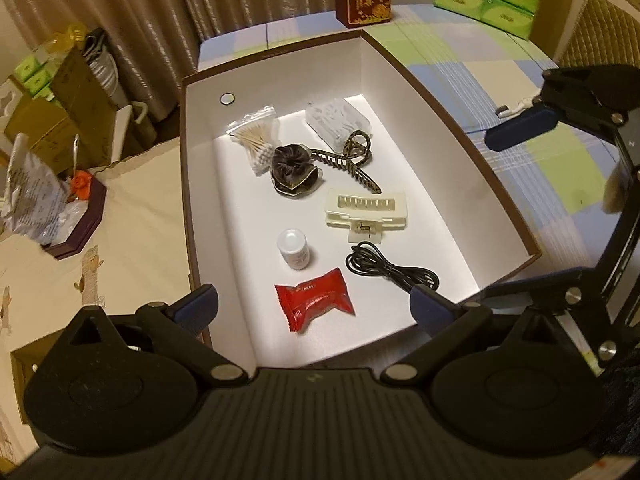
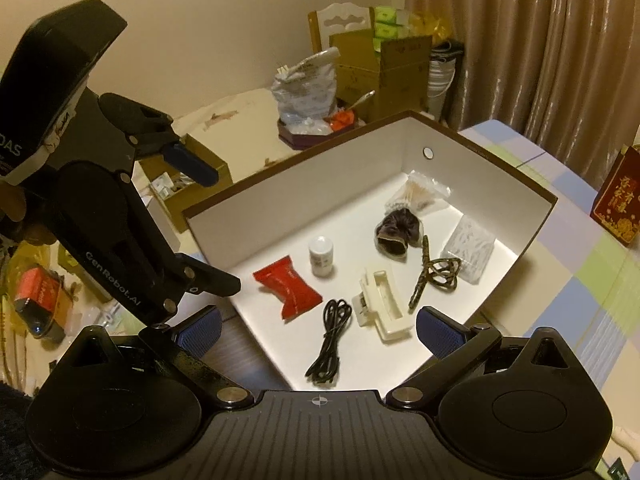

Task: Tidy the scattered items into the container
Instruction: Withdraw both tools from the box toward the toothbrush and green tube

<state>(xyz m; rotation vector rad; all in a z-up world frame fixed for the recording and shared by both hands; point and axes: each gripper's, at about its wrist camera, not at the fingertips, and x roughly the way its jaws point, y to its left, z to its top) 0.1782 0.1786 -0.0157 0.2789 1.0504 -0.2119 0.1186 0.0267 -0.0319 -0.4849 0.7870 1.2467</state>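
Both tools, left [image 1: 312, 304] and right [image 2: 318, 326], spread wide, empty, above the box [image 1: 440, 92]. Cable [image 1: 384, 266], clips, packet [image 1: 316, 304] inside; tidying looks finished.

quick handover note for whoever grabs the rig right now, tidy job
Left gripper: jaws open, empty, above the near end of the box.
Right gripper: jaws open, empty, over the box's edge.
Already in the box: cotton swabs, scrunchie, patterned hair clip, cream claw clip, clear plastic case, small white bottle, red packet, black cable.
Left: no loose item visible on the checked cloth; check outside these views before finishing.
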